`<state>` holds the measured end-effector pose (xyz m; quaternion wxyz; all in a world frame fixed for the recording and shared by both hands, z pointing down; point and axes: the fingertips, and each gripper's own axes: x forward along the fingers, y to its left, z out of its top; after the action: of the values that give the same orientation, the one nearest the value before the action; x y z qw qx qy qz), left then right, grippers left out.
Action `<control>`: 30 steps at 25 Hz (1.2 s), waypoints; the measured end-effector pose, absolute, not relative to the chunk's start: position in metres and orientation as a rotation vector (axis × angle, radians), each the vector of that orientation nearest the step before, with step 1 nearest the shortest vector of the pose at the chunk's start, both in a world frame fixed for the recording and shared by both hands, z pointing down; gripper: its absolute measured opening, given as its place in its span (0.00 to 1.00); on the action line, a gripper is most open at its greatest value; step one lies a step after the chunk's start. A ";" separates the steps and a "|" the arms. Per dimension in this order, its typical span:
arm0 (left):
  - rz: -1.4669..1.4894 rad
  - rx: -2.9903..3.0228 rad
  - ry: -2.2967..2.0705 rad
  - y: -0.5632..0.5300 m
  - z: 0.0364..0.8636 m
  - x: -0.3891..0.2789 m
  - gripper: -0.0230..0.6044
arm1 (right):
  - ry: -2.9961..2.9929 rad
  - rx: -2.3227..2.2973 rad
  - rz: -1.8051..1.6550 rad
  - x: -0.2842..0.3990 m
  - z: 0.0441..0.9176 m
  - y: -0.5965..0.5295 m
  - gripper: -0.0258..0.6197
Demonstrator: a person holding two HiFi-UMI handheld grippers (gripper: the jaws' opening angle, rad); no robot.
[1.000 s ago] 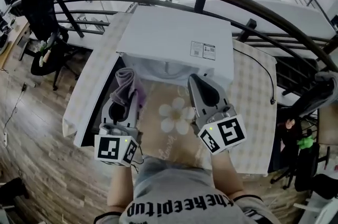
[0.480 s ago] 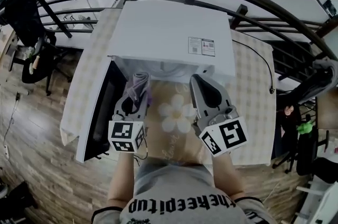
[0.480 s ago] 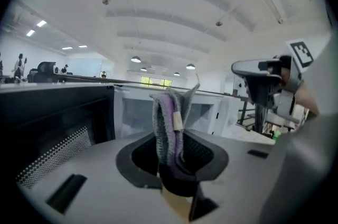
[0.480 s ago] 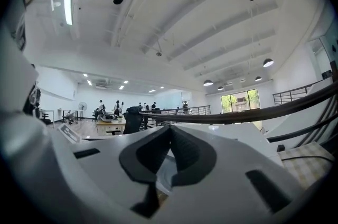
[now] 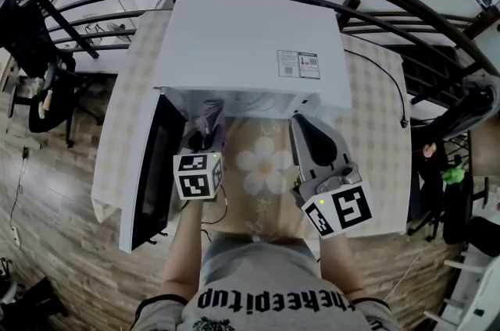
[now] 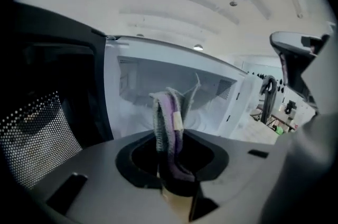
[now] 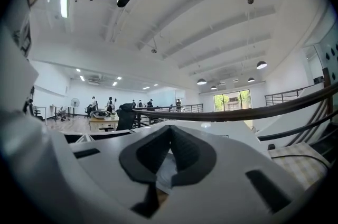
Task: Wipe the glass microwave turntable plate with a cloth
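"Where the microwave (image 5: 250,40) stands open, what is at its mouth?"

"The left tongs (image 5: 205,136), clamped on a folded cloth (image 6: 168,117). It stands up from between them, grey and lilac with a small pale tag, and points into the white cavity."

"And the door?"

"The door (image 5: 152,173) stands out to the left, just beside the left tongs. Its dotted window fills the left of the left gripper view."

"Is the plate in sight?"

"The plate cannot be made out. The cavity behind the cloth is pale and hazy."

"What of the other side?"

"The right tongs (image 7: 170,130) are closed together with nothing between them. They hang over the surface (image 5: 375,134) in front of the microwave's right half, tips towards it, not touching it."

"What lies between the two?"

"A tan mat (image 5: 250,204) with a white daisy printed on it lies on the checked surface in front of the microwave."
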<state>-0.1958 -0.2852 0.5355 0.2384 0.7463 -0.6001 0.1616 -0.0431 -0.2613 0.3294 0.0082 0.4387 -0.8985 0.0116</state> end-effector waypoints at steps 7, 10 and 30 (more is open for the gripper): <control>0.552 2.011 -1.609 -0.310 0.550 -0.204 0.19 | -2.761 1.433 0.036 -0.035 0.331 -0.262 0.05; 0.630 2.003 -1.605 -0.321 0.557 -0.206 0.19 | -2.744 1.455 0.039 -0.031 0.333 -0.263 0.05; 0.817 1.981 -1.629 -0.370 0.577 -0.205 0.18 | -2.669 1.530 0.066 -0.014 0.343 -0.264 0.05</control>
<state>-0.2047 -0.3704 0.5775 0.2233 0.7173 -0.5900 0.2958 -0.0142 -0.2645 0.3432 0.0324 0.4970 -0.8669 0.0213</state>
